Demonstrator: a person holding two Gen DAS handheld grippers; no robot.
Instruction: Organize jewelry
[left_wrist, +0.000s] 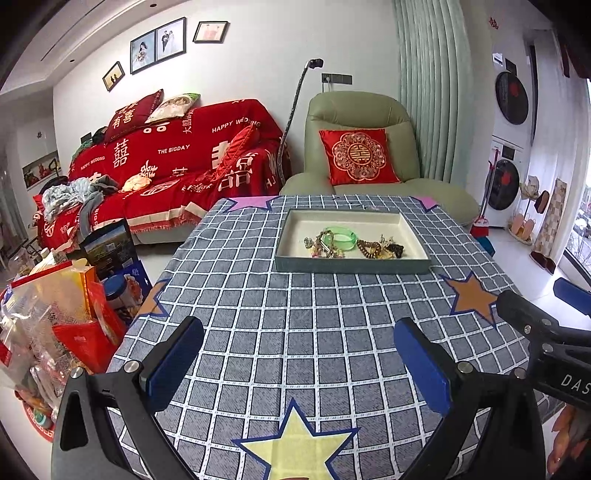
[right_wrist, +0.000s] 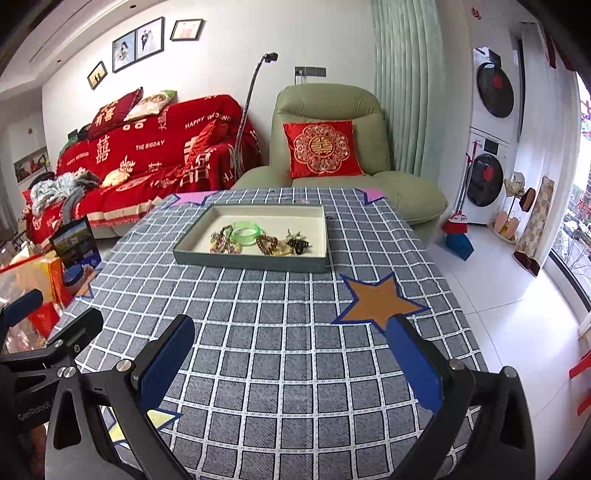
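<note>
Your left gripper (left_wrist: 297, 363) had its jaws spread wide with nothing between them, the blue pads (left_wrist: 173, 363) hanging over the checked cloth (left_wrist: 295, 314) at the near end of the counter. Your right gripper (right_wrist: 291, 360) was the same: jaws fully apart, empty, held above the cloth. The two tools sat side by side; each camera caught the other's black frame at its edge.

Under your left jaws lay a yellow star (left_wrist: 295, 446) patch, right at the near edge. Just beyond your right jaws' right pad lay an orange star (right_wrist: 378, 301), and two pink stars (left_wrist: 251, 202) marked the far corners.

Well ahead of both grippers, toward the far side of the counter, stood a shallow grey tray (right_wrist: 251, 264) with a cream lining. The jewelry was heaped together in its near half: a green bangle (right_wrist: 246, 233) lying flat, a tangle of mixed chains and beads (right_wrist: 223, 242) touching it on the left, a brown beaded bracelet (right_wrist: 266, 244) on its right, and a dark clip (right_wrist: 298, 245) next to that. The far half of the tray showed only bare lining.

Behind the counter you had a green armchair (left_wrist: 354, 110) with a red cushion (left_wrist: 356, 155), and a sofa (left_wrist: 177, 162) under a red throw to its left.
</note>
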